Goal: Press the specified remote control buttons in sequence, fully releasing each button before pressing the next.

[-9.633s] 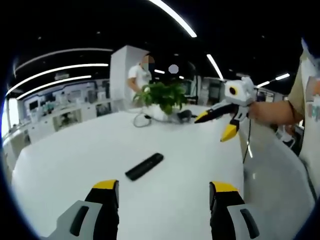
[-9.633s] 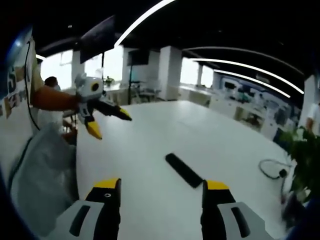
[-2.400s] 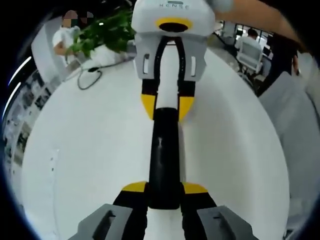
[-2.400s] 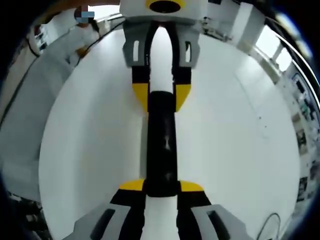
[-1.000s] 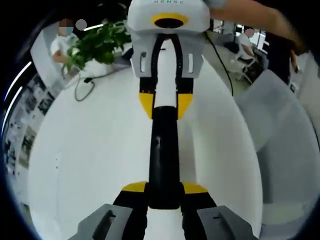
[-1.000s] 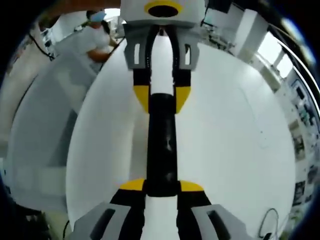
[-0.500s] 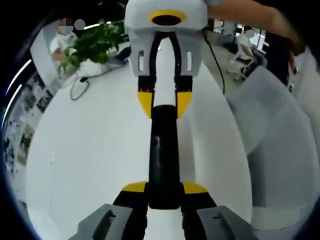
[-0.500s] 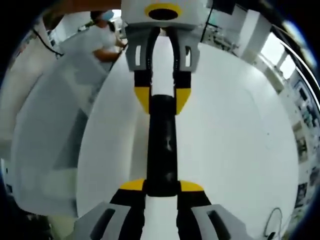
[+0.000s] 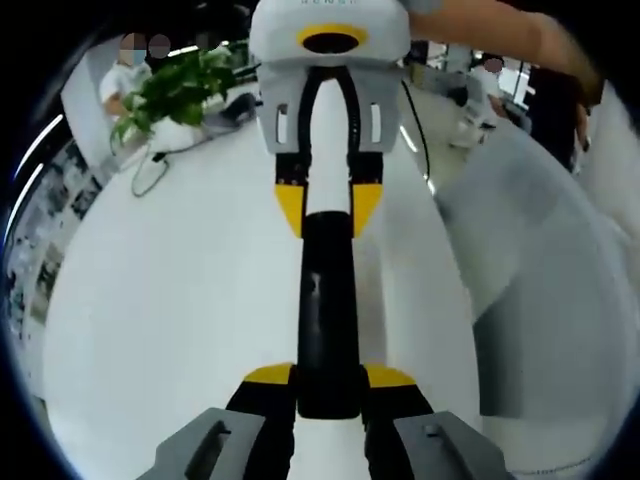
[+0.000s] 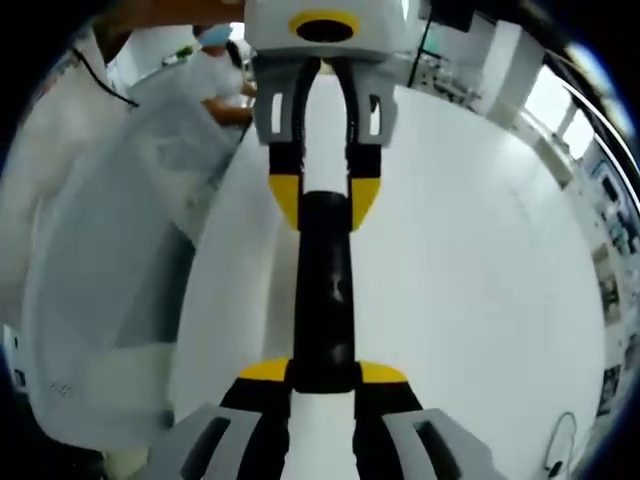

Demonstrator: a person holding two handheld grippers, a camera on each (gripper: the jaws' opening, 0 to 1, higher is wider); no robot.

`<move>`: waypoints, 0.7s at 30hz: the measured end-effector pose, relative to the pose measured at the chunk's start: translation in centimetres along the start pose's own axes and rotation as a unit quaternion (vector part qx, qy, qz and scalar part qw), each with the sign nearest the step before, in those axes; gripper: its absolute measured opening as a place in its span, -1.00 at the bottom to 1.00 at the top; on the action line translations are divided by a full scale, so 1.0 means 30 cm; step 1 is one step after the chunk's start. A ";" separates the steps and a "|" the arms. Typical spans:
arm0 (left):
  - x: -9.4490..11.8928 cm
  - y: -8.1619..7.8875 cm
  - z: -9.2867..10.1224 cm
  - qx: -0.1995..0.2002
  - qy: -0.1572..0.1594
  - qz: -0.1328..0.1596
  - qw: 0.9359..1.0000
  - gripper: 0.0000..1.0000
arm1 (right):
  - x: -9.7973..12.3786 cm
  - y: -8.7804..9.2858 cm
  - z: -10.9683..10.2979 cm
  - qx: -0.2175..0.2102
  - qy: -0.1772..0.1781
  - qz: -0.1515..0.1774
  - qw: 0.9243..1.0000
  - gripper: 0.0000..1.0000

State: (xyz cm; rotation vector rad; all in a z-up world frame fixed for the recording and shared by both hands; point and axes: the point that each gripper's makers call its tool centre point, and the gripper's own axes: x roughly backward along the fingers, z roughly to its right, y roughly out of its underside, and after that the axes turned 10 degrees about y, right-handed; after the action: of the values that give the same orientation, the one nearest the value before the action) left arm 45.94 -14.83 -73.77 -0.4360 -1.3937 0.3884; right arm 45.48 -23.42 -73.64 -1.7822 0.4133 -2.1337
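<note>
Now you grip the remote end to end, left gripper and right gripper both clenched on it, so it hangs steady above the table.

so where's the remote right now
The remote is held over the white table, one end in the left gripper, the other in the right gripper, running up the middle of both views.

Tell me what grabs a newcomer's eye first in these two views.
The black remote control stands out first: it is held off the white table, clamped at both ends. The left gripper holds its near end at the bottom of the left gripper view, and the right gripper grips the far end from above. A potted green plant sits at the table's far edge, upper left.
</note>
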 end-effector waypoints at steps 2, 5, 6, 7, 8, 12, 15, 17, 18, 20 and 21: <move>-0.010 0.009 0.015 0.003 0.001 0.001 1.000 -0.53 | -0.005 0.000 -0.018 -0.001 -0.001 0.002 1.000 -0.60; -0.023 0.016 0.035 0.004 0.004 -0.001 1.000 -0.53 | -0.013 0.000 -0.043 -0.003 -0.004 0.005 1.000 -0.60; -0.027 0.016 0.045 0.004 0.006 -0.001 1.000 -0.53 | -0.016 0.003 -0.051 -0.002 -0.006 0.004 1.000 -0.60; -0.031 0.014 0.055 0.005 0.006 -0.001 1.000 -0.53 | -0.018 0.005 -0.057 -0.001 -0.007 0.003 1.000 -0.60; -0.035 0.015 0.063 0.005 0.007 -0.001 1.000 -0.53 | -0.019 0.007 -0.063 -0.001 -0.008 0.003 1.000 -0.60; -0.048 0.027 0.071 0.007 0.009 -0.001 1.000 -0.53 | -0.027 0.010 -0.085 -0.003 -0.009 0.004 1.000 -0.60; -0.061 0.034 0.081 0.007 0.010 -0.002 1.000 -0.53 | -0.042 0.014 -0.097 -0.006 -0.011 0.008 1.000 -0.60; -0.069 0.040 0.085 0.009 0.011 -0.002 1.000 -0.53 | -0.049 0.015 -0.102 -0.006 -0.012 0.007 1.000 -0.60; -0.074 0.043 0.085 0.008 0.010 -0.003 1.000 -0.53 | -0.056 0.017 -0.103 -0.005 -0.011 0.007 1.000 -0.60; -0.083 0.048 0.084 0.009 0.009 -0.005 1.000 -0.53 | -0.063 0.019 -0.103 -0.005 -0.011 0.006 1.000 -0.60; -0.088 0.053 0.080 0.007 0.007 -0.007 1.000 -0.53 | -0.068 0.020 -0.101 -0.005 -0.009 0.007 1.000 -0.60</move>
State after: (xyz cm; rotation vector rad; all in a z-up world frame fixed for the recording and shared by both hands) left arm 43.18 -14.65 -76.54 -0.4159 -1.3780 0.3827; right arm 42.88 -23.06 -76.25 -1.7976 0.4305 -2.1078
